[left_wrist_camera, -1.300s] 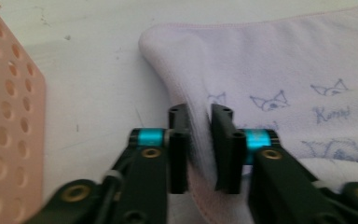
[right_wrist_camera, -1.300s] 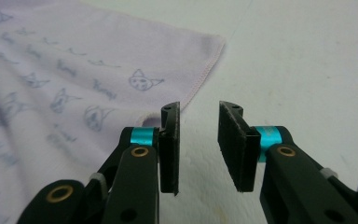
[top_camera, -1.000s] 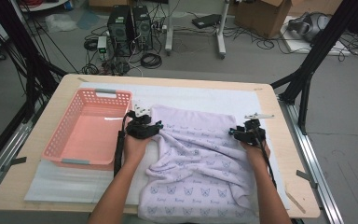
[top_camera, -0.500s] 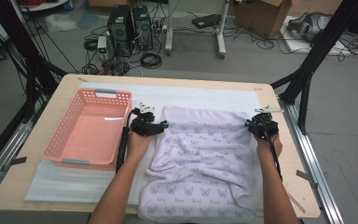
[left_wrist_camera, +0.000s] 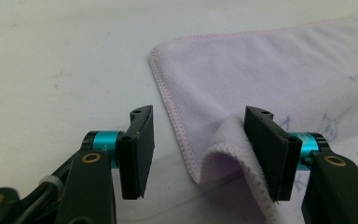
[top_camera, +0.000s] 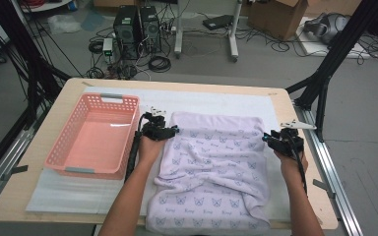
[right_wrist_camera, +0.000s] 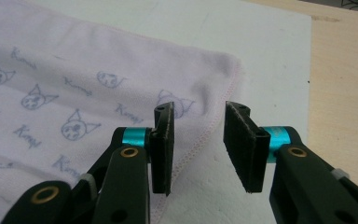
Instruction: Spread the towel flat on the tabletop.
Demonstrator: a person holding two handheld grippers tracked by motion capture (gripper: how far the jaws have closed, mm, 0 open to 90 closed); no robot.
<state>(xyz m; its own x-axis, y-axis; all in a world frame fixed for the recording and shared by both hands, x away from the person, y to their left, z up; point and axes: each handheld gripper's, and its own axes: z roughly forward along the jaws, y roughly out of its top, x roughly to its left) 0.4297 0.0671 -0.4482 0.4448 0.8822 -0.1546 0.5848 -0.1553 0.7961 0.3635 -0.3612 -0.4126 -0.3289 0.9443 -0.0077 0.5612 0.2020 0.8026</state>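
High view: lilac butterfly-print towel (top_camera: 214, 167) flat on the white mat (top_camera: 216, 101) in the middle of the tabletop (top_camera: 285, 105), just right of the pink basket (top_camera: 128, 103). Left gripper (top_camera: 172, 130) at the far left corner, right gripper (top_camera: 267, 139) at the right edge just short of the far right corner.

Left gripper view: fingers (left_wrist_camera: 137, 149) standing wide, having just closed a little; raised fold of hem leaning on one pad, bare mat under the other, nothing pinched. Right gripper view: fingers (right_wrist_camera: 163, 144) moderately apart, having just opened a little; stitched hem low between them, no pad pressing on it.

Likely step: taking both far corners, to fold or straighten. To do it well:
- Slide the left gripper in over the hem so both pads bracket the raised fold before closing.
- Lower the right gripper until one pad slips under the edge; catch cloth only, not the mat.
- Close both together and lift evenly, keeping the far edge taut.

Long axis running away from the person, far to near. Far short edge straight across the tabletop; near end rumpled, reaching the near edge of the tabletop.
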